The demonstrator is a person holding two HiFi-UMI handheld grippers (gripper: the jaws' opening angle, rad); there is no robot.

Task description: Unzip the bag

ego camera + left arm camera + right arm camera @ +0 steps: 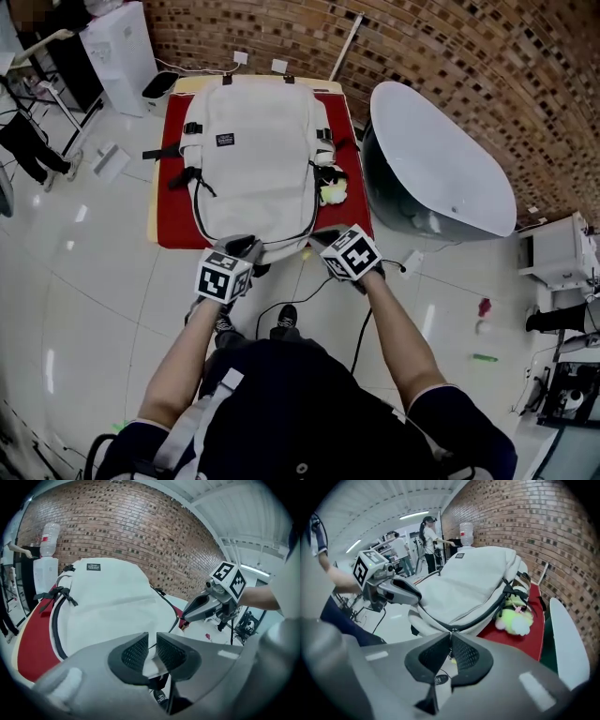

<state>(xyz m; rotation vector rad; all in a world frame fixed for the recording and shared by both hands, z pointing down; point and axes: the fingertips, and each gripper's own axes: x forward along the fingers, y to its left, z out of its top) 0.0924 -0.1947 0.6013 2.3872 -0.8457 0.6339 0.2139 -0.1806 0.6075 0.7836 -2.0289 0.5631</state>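
The white fabric backpack [258, 159] lies on the red-covered worktop [173, 202]. The left gripper [152, 651] jaws clamp its near fabric edge. The right gripper [451, 654] jaws are closed on the small metal zipper pull [451, 631]. That thin pull may slip free, or slack fabric may jam the zip.

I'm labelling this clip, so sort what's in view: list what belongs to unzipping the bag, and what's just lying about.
For the job:
backpack
zipper pull
left gripper, pinching backpack fabric
right gripper, closed on the pull

Just lying about:
plush toy
red mat
white tub
water dispenser
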